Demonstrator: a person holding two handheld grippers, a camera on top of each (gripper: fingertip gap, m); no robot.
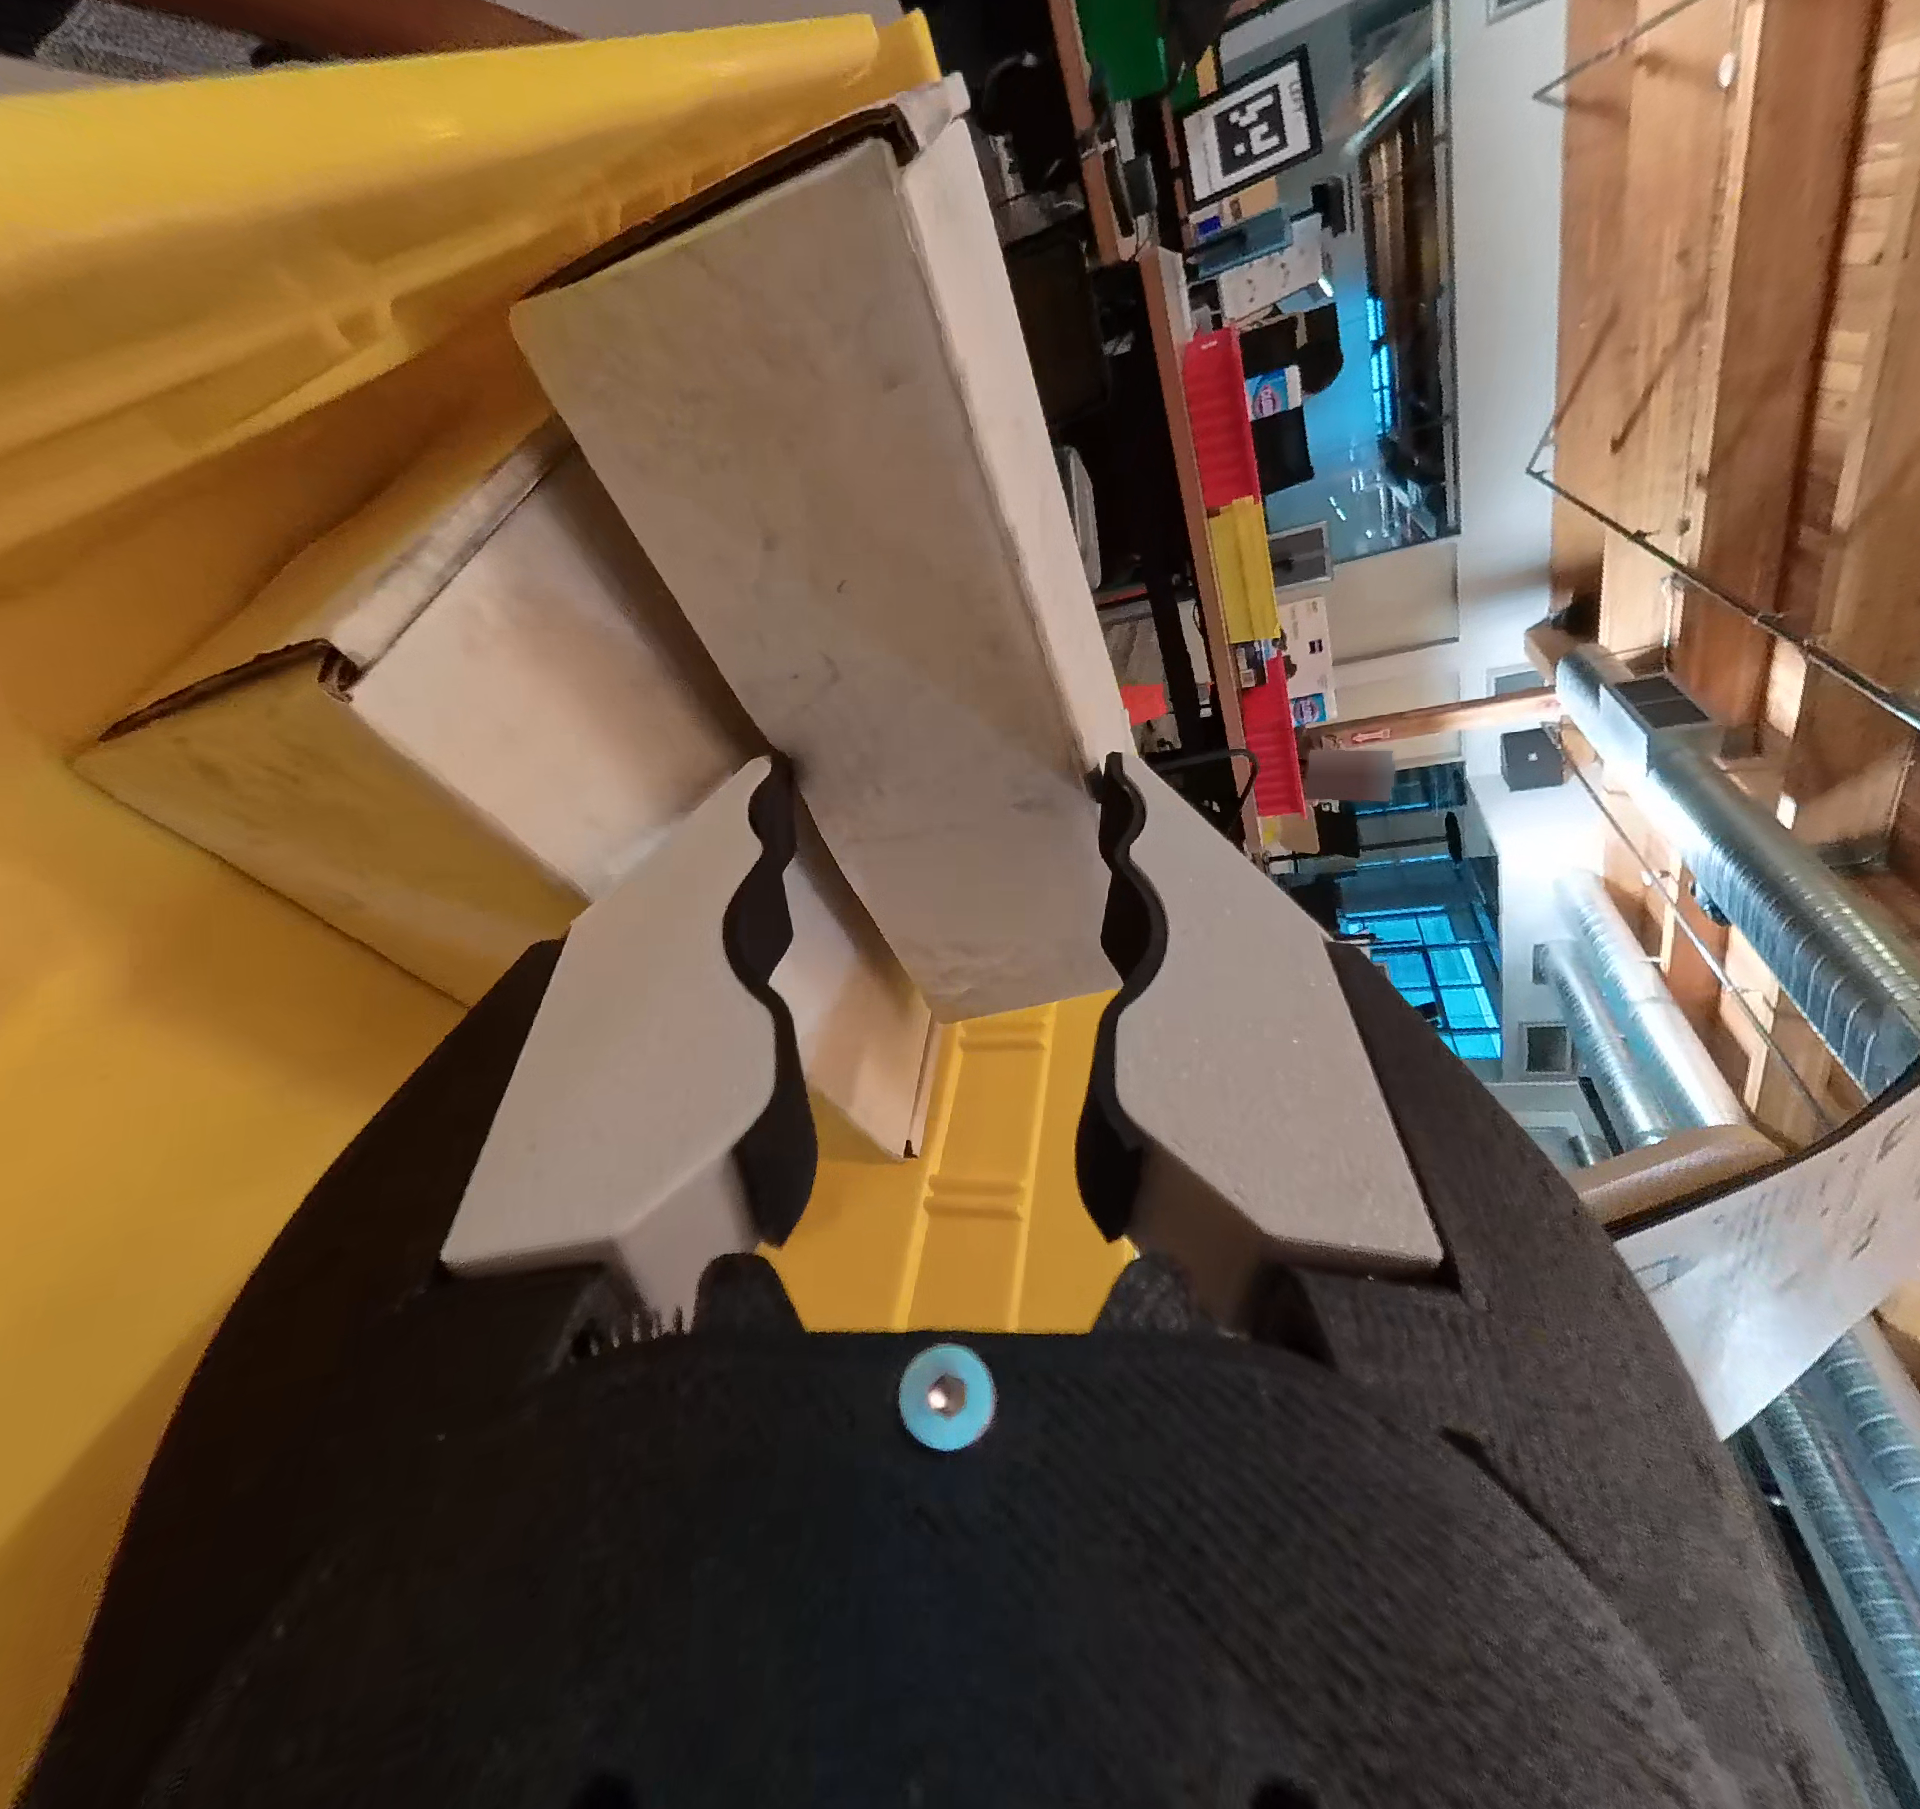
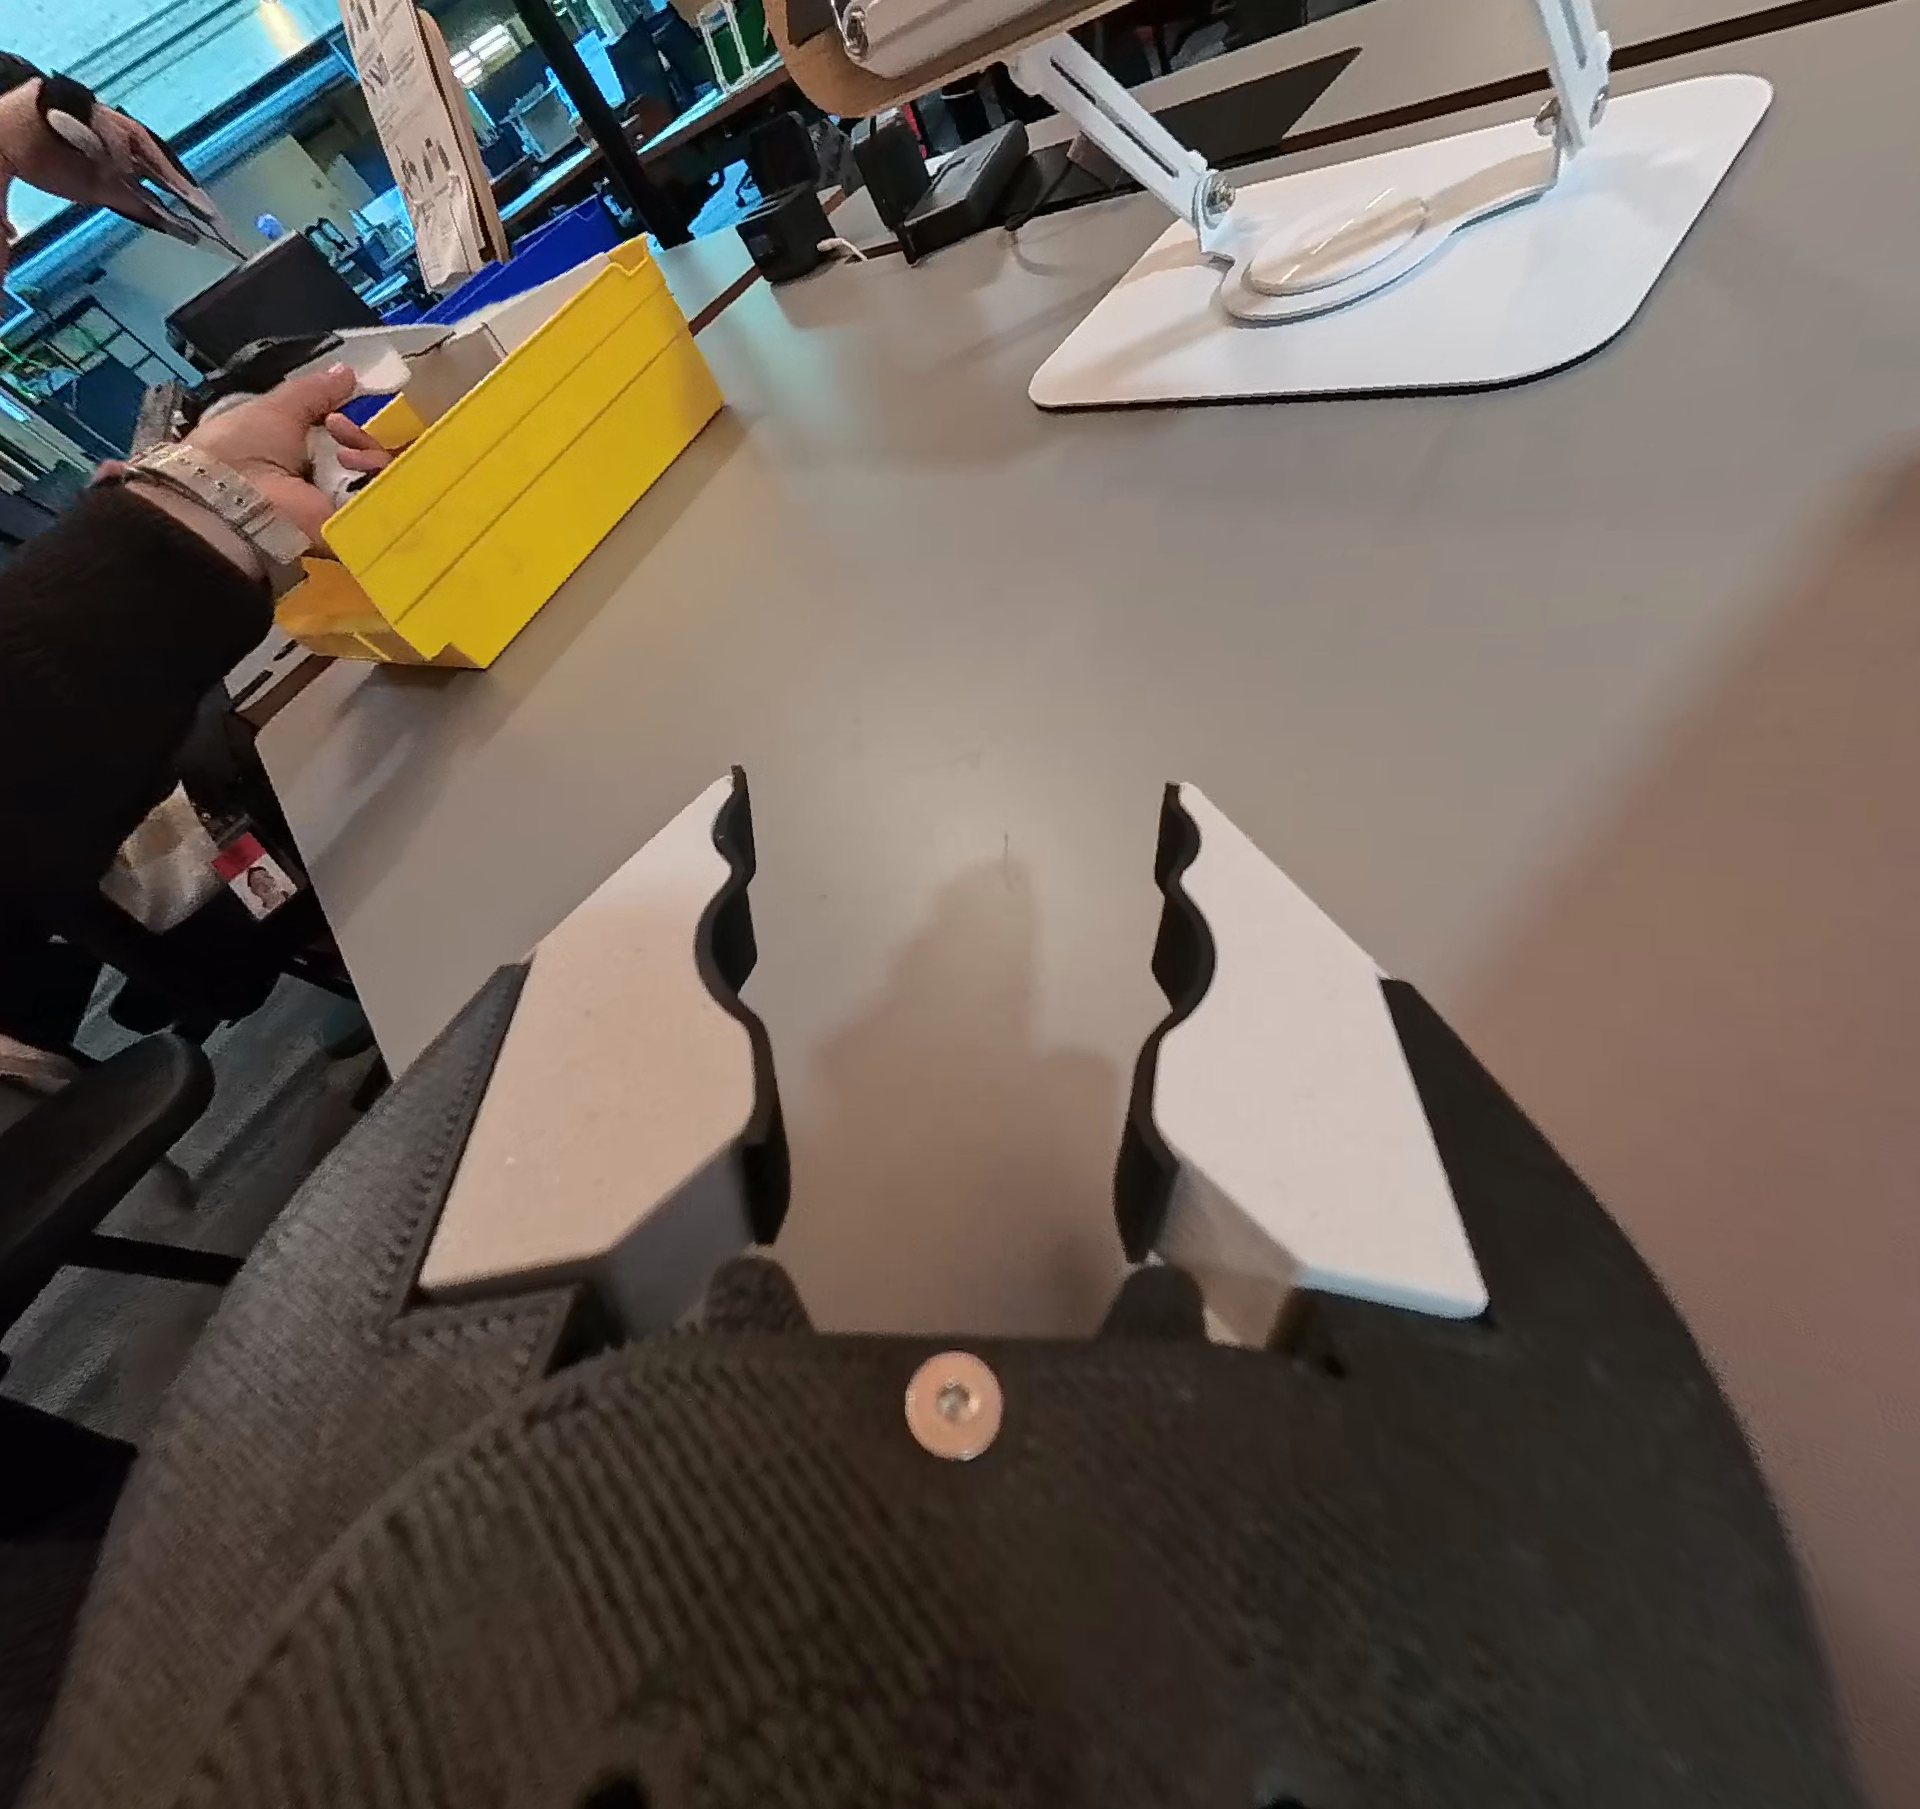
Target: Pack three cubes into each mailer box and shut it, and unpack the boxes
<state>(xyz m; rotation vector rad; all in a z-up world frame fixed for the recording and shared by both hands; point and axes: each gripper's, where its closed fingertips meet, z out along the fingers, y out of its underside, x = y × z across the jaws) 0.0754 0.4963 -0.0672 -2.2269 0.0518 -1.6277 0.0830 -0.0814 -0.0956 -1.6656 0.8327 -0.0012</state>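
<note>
My left gripper [image 1: 940,772] has its jaws clamped on the narrow edge of a white mailer box [image 1: 831,512], which runs toward 11 o'clock over the yellow bin [image 1: 260,253]. A second white box [image 1: 436,699] lies in the bin at 9 o'clock. My right gripper [image 2: 951,793] hovers over the bare grey table [image 2: 1039,564], jaws wide apart and empty; the bin sits off at 10 o'clock.

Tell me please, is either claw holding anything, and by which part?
The left claw grips a white mailer box across its narrow end, over the yellow bin. The right claw is open and empty.
</note>
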